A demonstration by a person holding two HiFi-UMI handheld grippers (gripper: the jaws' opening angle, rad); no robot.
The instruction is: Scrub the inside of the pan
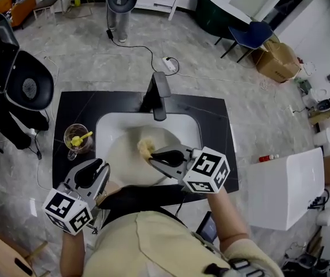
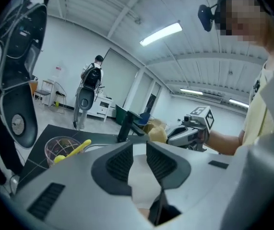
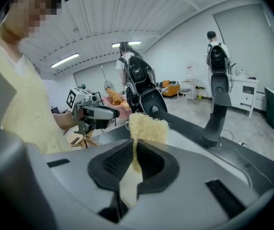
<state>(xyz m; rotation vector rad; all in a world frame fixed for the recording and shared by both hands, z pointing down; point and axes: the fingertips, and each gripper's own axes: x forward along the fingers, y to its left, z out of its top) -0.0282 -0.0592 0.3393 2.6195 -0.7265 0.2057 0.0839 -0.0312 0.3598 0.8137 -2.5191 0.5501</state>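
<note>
A cream round pan (image 1: 127, 161) lies in the white sink (image 1: 108, 123) set into the middle of the black stone desk (image 1: 72, 105). The pan fills most of the basin and reaches toward the desk's near edge.

The left gripper (image 1: 98, 169) meets the pan at its left rim. In the left gripper view its jaws (image 2: 139, 159) stand close together, with a pale strip of the pan filling the narrow gap between them, so it is clamped on the pan.

The right gripper (image 1: 153, 156) reaches in from the desk's near right side. It pinches a pale yellow fibrous scrubbing pad (image 1: 146, 148), which sits over the inside of the pan, toward its far side. In the right gripper view the pad (image 3: 148, 127) stands up out of the closed jaws (image 3: 136, 153), its frayed top above the pads (whether it touches the pan's surface cannot be told).

A black faucet (image 1: 159, 94) rises at the far edge of the desk, its spout pointing over the sink. Near the left edge stands a clear glass cup (image 1: 77, 138) with a yellow tool leaning inside it.
</note>
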